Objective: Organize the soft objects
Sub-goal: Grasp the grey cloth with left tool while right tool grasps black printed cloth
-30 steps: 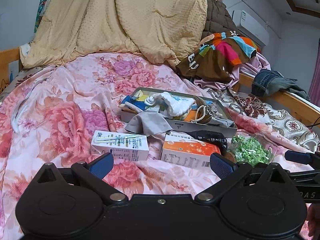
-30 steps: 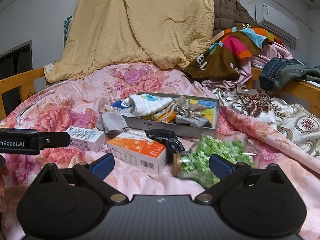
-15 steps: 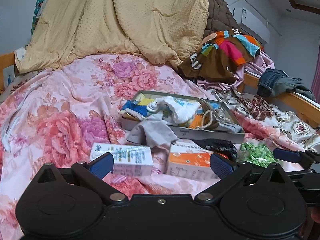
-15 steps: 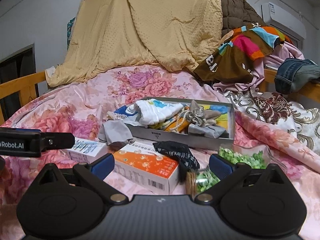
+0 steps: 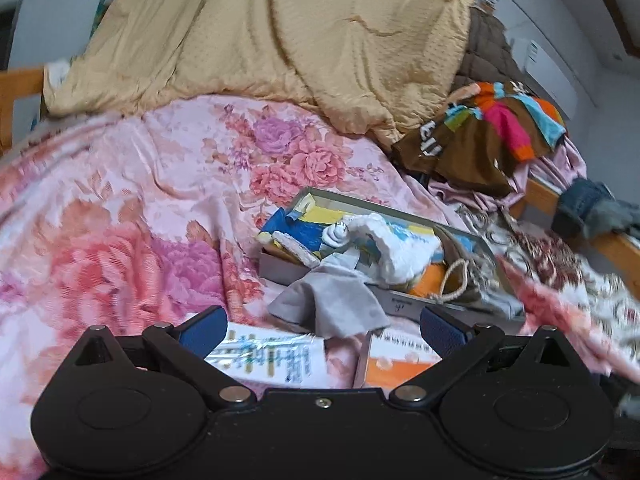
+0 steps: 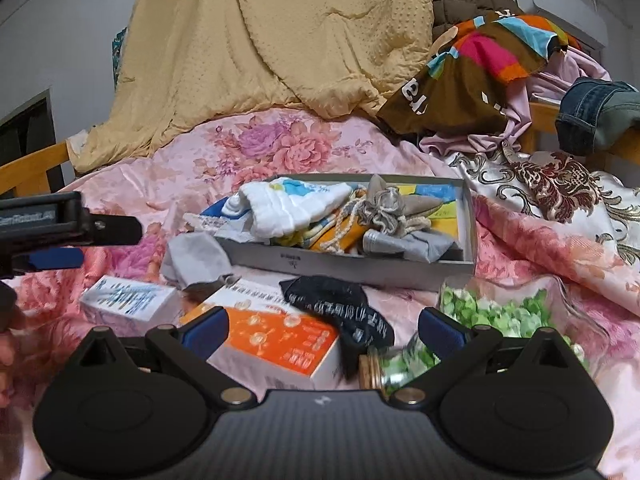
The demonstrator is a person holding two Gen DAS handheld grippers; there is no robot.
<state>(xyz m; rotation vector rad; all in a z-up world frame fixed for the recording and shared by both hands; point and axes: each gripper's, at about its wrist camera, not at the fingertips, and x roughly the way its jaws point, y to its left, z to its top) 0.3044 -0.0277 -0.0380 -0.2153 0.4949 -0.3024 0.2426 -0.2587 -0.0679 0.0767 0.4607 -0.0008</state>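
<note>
A shallow grey box [image 6: 352, 266] [image 5: 394, 302] sits on the floral bedspread, filled with soft items: a white towel [image 6: 294, 206] [image 5: 394, 248], a drawstring pouch [image 6: 384, 208] and grey cloth. A grey cloth [image 5: 330, 306] [image 6: 196, 258] hangs over the box's near left corner. A black sock [image 6: 340, 312] lies in front of the box. My left gripper [image 5: 322, 330] is open and empty, just short of the grey cloth; it also shows in the right wrist view [image 6: 72, 236]. My right gripper [image 6: 322, 332] is open and empty, above the orange carton and the sock.
A white-blue carton [image 5: 272, 360] [image 6: 128, 300], an orange carton [image 6: 272, 338] [image 5: 396, 364] and a jar of green pieces [image 6: 492, 316] lie in front of the box. A tan quilt [image 6: 280, 40], colourful clothes [image 6: 480, 68] and jeans [image 6: 596, 112] pile up behind and to the right.
Both grippers have moved forward toward the box, so the cartons, sock and jar now sit lower and closer. The left gripper has also swung left. Both stay open.
</note>
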